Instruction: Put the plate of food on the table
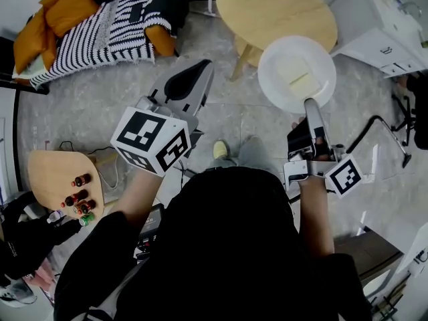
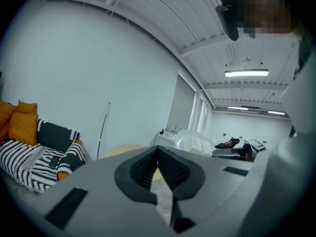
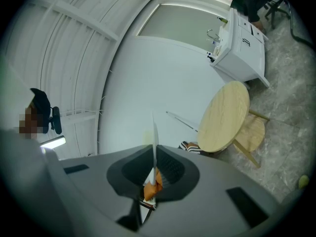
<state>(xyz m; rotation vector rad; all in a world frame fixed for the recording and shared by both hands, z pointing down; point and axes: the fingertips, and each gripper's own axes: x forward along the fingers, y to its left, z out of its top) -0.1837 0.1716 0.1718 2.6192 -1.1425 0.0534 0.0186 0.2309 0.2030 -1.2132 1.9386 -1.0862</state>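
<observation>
In the head view a white plate (image 1: pixel 296 72) carries a pale yellow piece of food (image 1: pixel 300 81). My right gripper (image 1: pixel 312 107) is shut on the plate's near rim and holds it in the air, just in front of the round wooden table (image 1: pixel 274 9). The right gripper view shows the plate edge-on (image 3: pixel 154 135) between the jaws of the right gripper (image 3: pixel 154 169), with the table (image 3: pixel 224 117) ahead to the right. My left gripper (image 1: pixel 199 69) hangs to the left of the plate, shut and holding nothing. The left gripper view shows the left gripper (image 2: pixel 158 154), with the plate (image 2: pixel 195 141) beyond it.
A wooden stool (image 1: pixel 249 49) stands under the table's near edge. A sofa with a striped blanket and orange cushions (image 1: pixel 100 19) is at the back left. A small side table with little bottles (image 1: pixel 63 179) is at the left. White cabinets (image 1: pixel 381 25) stand at the right.
</observation>
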